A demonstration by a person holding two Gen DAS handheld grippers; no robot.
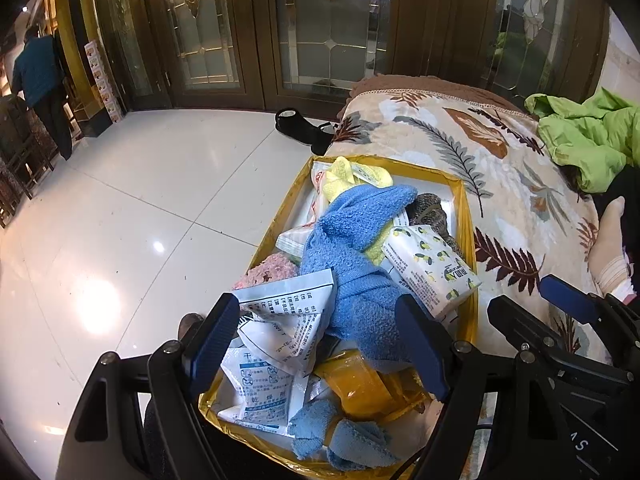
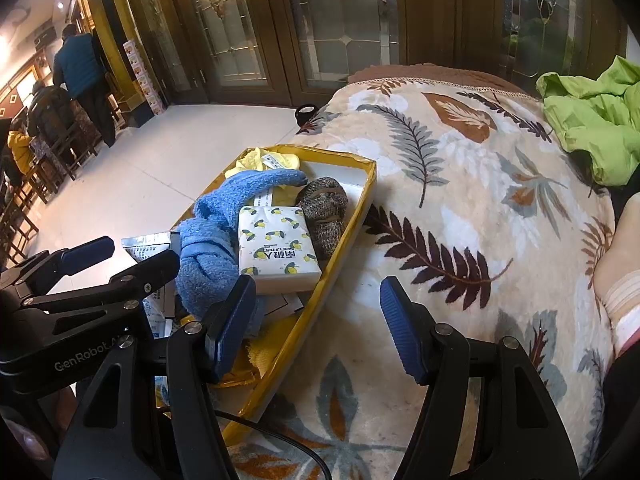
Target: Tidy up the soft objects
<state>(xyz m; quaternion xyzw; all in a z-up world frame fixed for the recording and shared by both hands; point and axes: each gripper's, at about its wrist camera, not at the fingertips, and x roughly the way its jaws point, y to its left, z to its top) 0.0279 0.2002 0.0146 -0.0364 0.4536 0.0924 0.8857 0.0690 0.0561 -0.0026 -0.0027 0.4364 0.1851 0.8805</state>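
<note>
Nearby, a green jacket point(image 2: 596, 120) lies on the leaf-print blanket point(image 2: 460, 208).

Home: blanket-covered bed point(image 2: 460, 200), leaded-glass wood doors point(image 1: 320, 28), tiled floor point(image 1: 140, 208).

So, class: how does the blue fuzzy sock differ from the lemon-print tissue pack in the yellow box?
The blue fuzzy sock is plain, fluffy and twisted; the lemon-print tissue pack is white, printed, smooth and rectangular. The sock sprawls across other items; the pack lies compact. Both sit inside the yellow box.

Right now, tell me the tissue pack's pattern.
Tissue pack: white with small lemon prints, clearest in the right wrist view.
</note>
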